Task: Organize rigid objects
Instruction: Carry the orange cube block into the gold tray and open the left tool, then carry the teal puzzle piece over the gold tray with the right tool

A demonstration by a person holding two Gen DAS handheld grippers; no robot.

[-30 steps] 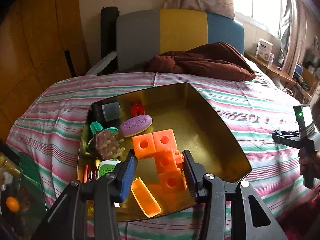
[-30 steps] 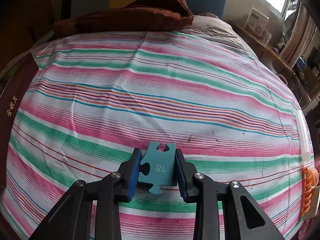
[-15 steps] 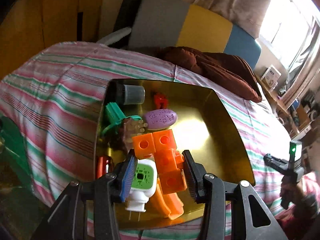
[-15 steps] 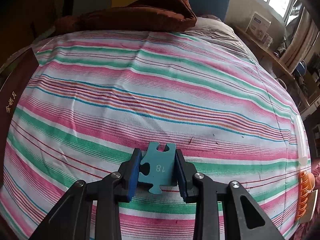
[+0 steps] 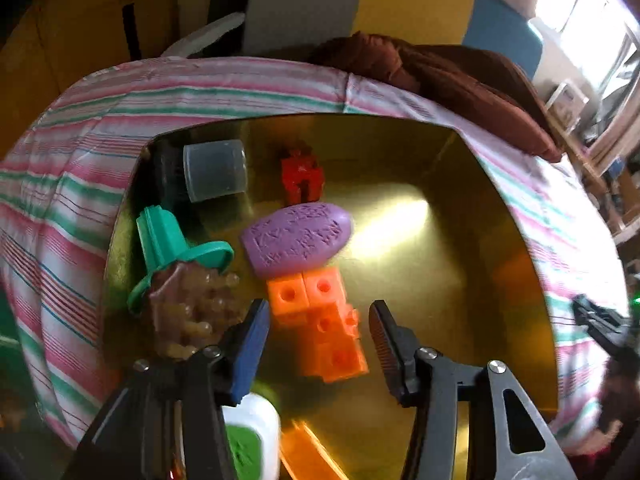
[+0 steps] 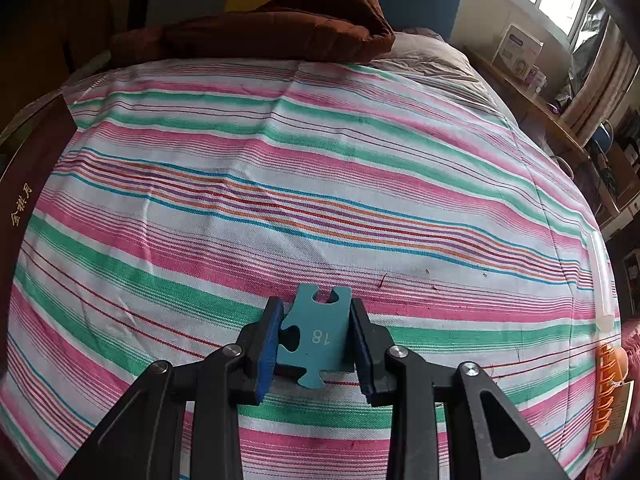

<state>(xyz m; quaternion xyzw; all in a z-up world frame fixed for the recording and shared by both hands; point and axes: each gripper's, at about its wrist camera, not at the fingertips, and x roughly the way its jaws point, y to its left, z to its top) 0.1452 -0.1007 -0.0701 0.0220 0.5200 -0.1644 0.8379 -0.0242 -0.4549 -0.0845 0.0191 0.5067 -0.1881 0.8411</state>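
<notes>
rigid toys sit in a gold tray [image 5: 492, 216] on the striped bedsheet [image 5: 80, 184], mostly bunched at its left and near side: orange linked cubes [image 5: 320, 320], a purple oval piece [image 5: 296, 238] touching their far end, a small red piece [image 5: 302, 174] beyond that, a grey cap [image 5: 214, 176] in the far left corner, a teal funnel-shaped piece [image 5: 168, 244] and a brown knobbly ball [image 5: 192, 312] along the left wall, a white and green gadget [image 5: 250, 436] at the near edge with an orange strip [image 5: 308, 456] beside it

left gripper [image 5: 318, 334] tilted steeply down over the tray, jaws have just been opening, now parted with the orange linked cubes in the gap; pads look clear of the cubes on both sides, picture is motion-blurred

right gripper [image 6: 316, 338] also pitched down, low over the bare striped sheet, well apart from the tray; its jaws are clamped on a teal jigsaw piece [image 6: 316, 334] marked 18, held upright with the notched end pointing away, bottom tab just above or touching the cloth, can't tell which

in the left view the other handheld gripper shows small at the far right edge, past the tray rim

dark red box with gold lettering [image 6: 28, 184] at the sheet's left edge, brown blanket [image 6: 280, 28] at the head end
</notes>
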